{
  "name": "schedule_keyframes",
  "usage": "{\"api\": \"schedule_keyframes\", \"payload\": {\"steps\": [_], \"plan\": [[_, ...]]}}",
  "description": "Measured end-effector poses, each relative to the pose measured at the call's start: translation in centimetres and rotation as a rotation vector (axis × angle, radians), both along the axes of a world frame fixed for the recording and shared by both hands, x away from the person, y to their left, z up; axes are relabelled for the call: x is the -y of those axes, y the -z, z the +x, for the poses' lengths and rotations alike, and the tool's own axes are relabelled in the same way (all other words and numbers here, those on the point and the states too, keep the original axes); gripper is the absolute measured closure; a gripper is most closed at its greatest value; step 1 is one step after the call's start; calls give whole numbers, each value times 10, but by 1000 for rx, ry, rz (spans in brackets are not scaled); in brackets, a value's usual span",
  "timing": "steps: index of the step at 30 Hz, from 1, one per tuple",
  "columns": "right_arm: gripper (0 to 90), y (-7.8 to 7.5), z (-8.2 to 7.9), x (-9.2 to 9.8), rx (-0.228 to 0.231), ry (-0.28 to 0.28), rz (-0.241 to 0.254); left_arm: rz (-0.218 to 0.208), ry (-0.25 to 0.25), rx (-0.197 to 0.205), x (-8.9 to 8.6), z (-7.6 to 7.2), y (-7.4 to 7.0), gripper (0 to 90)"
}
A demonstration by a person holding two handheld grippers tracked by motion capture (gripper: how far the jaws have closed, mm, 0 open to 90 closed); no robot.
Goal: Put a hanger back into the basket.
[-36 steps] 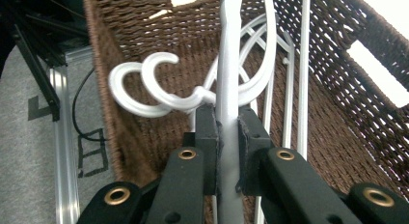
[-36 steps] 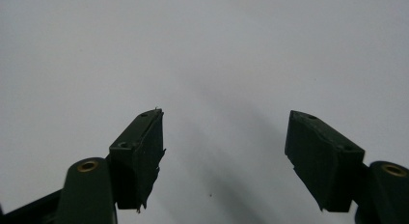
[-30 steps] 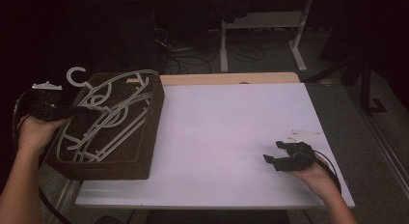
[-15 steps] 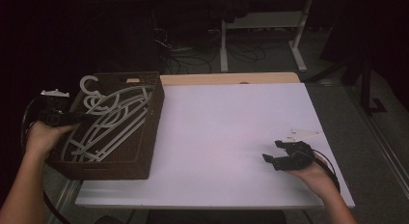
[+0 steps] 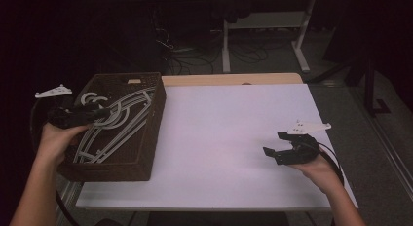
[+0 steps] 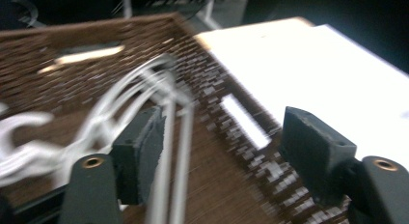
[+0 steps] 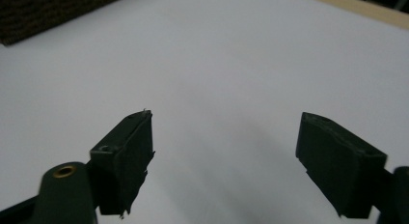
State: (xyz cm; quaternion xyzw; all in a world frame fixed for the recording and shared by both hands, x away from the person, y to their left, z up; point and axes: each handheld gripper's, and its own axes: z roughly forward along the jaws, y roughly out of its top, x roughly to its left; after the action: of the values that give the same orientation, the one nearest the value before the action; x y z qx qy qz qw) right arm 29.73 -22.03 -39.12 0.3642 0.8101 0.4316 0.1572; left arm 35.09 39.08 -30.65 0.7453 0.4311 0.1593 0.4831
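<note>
A brown woven basket (image 5: pixel 108 170) stands on the left end of the white table (image 5: pixel 229 138). Several pale grey hangers (image 5: pixel 117 123) lie inside it, hooks toward its back left. My left gripper (image 5: pixel 100 111) hovers over the hooks; its jaws have just been opening. In the left gripper view the left gripper (image 6: pixel 224 156) is open above the blurred hangers (image 6: pixel 120 98), one bar running just beside the left pad (image 6: pixel 142 156), nothing pinched. My right gripper (image 5: pixel 272 143) sits low over the table's right side. Its jaws have just been opening further, and the right gripper (image 7: pixel 224 161) is empty.
A wooden strip (image 5: pixel 234 79) borders the table's far edge. Behind it, on the dark floor, are a white desk frame (image 5: pixel 307 46) and loose cables (image 5: pixel 248 50). The basket's corner (image 7: pixel 38 11) appears far off in the right gripper view.
The hanger whose hook stood above the basket's back left corner has come down into the basket. The left gripper moved right over it and let go. The right hand kept still.
</note>
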Motion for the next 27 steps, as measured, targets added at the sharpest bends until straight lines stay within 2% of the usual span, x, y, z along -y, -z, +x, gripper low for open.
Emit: {"api": "schedule_keyframes", "payload": {"steps": [4, 7, 9, 14, 18, 22, 24, 27], "plan": [[135, -11, 3, -5, 28, -12, 3, -28, 70, 41, 31, -9, 4, 248], [107, -18, 6, -8, 47, -28, 25, -44, 128, 68, 52, -17, 7, 205], [72, -22, 7, -10, 52, -35, 27, -46, 163, 89, 63, -22, 9, 172], [14, -32, 12, -17, 69, -52, 44, -52, 232, 112, 85, -29, 19, 100], [4, -38, 12, -23, 90, -67, 49, -38, 278, 109, 96, -31, 27, 9], [4, -39, 11, -25, 99, -79, 52, -44, 303, 108, 99, -32, 33, 0], [4, -37, 10, -26, 96, -81, 50, -51, 303, 117, 99, -33, 32, 0], [4, -35, 10, -26, 93, -82, 44, -57, 312, 109, 101, -33, 33, 0]]}}
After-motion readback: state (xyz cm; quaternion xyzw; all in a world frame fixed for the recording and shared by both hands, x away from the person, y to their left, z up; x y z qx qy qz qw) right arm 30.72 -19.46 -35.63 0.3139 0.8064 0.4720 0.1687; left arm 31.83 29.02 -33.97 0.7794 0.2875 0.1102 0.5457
